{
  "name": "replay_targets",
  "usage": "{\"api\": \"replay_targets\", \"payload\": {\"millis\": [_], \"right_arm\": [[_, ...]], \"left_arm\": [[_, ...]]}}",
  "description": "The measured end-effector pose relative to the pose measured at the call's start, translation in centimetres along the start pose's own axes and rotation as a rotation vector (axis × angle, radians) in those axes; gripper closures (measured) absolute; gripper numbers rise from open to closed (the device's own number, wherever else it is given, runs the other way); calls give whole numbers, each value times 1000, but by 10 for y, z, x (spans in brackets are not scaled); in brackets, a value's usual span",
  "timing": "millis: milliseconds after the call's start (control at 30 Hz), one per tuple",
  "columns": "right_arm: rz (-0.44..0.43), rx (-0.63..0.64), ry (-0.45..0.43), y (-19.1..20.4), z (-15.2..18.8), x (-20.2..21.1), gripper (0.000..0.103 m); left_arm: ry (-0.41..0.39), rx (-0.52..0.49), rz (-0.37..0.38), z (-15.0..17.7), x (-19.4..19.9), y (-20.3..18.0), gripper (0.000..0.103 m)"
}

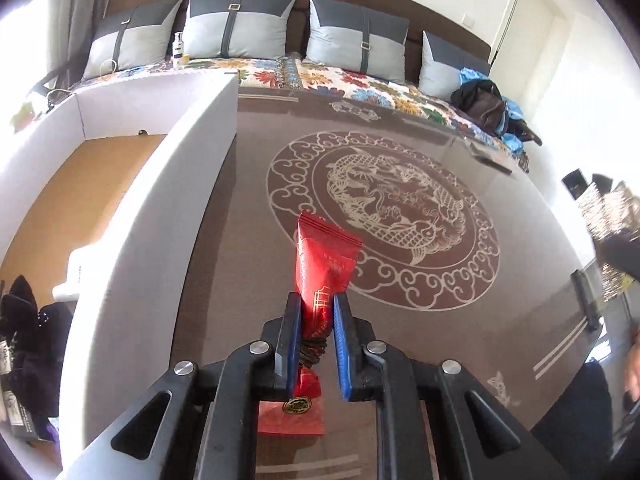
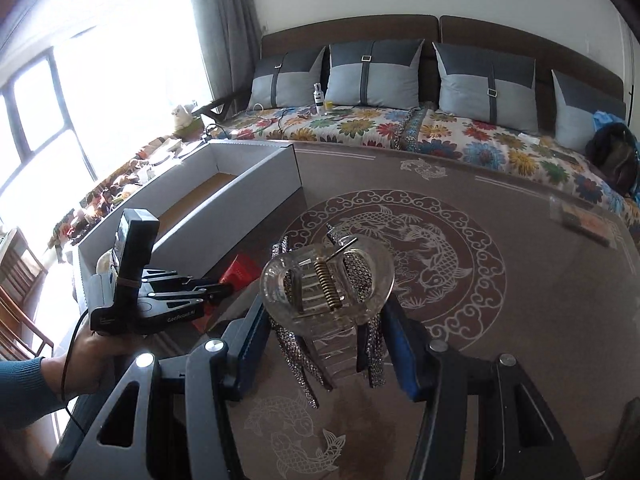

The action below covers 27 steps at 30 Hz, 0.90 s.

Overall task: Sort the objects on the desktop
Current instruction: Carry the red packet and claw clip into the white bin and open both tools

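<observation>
My left gripper (image 1: pixel 313 308) is shut on a red packet (image 1: pixel 326 264) that stands up between its blue pads, above the brown table (image 1: pixel 440 340). The packet also shows in the right wrist view (image 2: pixel 242 271), at the tip of the left gripper (image 2: pixel 224 290). A second red packet with a gold seal (image 1: pixel 292 416) lies on the table under the left gripper. My right gripper (image 2: pixel 324 320) is shut on a clear hair claw clip with rhinestones (image 2: pixel 328 280), held above the table (image 2: pixel 520 280). A white open box (image 1: pixel 132 208) with a brown floor stands at the table's left; it also shows in the right wrist view (image 2: pixel 224 208).
A sofa with a floral cover (image 2: pixel 440 132) and grey cushions runs behind the table. Dark items (image 1: pixel 28 340) lie in the box's near end. A small clear case (image 2: pixel 580 220) rests at the table's far right. A dark bag (image 1: pixel 484 104) sits on the sofa.
</observation>
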State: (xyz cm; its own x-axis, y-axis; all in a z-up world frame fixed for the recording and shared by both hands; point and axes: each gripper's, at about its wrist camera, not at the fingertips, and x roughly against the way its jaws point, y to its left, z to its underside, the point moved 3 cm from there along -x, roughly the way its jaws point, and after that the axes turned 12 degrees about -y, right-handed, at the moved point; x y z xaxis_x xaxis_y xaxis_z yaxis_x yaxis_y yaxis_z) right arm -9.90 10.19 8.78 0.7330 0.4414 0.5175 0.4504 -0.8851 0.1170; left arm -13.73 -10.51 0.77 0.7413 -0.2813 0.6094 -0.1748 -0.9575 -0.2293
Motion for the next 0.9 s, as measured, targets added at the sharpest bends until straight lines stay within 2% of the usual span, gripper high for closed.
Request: {"api": "replay_targets", "payload": {"millis": [100,167,233,300,400,533,600,667,700,733,767,800,833,900], "right_arm": [[-24,15,9,15,-8,-11,48],[-58,23,13,32,-18,-24,48],[-110,29,13,59,-32,-41,48],[-178,45,17,96,-48,-59,48],[-273,94,37,161,-70,-92,48],[-333,154,85,235,-80,-141,48],[-335,174,122,261,-78,-167,48],[-328,191,177,280,-72,-192,48],[-323,195,211,287,-67,-204,47],[-316,197,258,292,-63,-217,47],[-302,201,302,295,-58,-227,41],[-290,203,332,296,-54,-233,28],[-286,201,340,296,-54,-234,24],[-289,182,319,293,-58,-229,16]], "left_arm": [[-85,71,20,-26,45,20,88],[-132,97,-2,-42,73,44,88],[-158,117,-51,-55,93,74,88],[-166,121,-136,-64,105,109,88],[-128,158,-242,-63,109,161,88],[-46,187,-345,-46,101,210,88],[-6,201,-374,-37,95,225,88],[22,236,-373,-26,94,236,87],[33,253,-368,-21,93,239,82],[39,266,-366,-17,94,240,63],[36,271,-362,-15,95,240,54],[25,267,-361,-14,98,239,33],[6,257,-367,-13,103,238,22],[-41,244,-382,-15,114,233,19]]}}
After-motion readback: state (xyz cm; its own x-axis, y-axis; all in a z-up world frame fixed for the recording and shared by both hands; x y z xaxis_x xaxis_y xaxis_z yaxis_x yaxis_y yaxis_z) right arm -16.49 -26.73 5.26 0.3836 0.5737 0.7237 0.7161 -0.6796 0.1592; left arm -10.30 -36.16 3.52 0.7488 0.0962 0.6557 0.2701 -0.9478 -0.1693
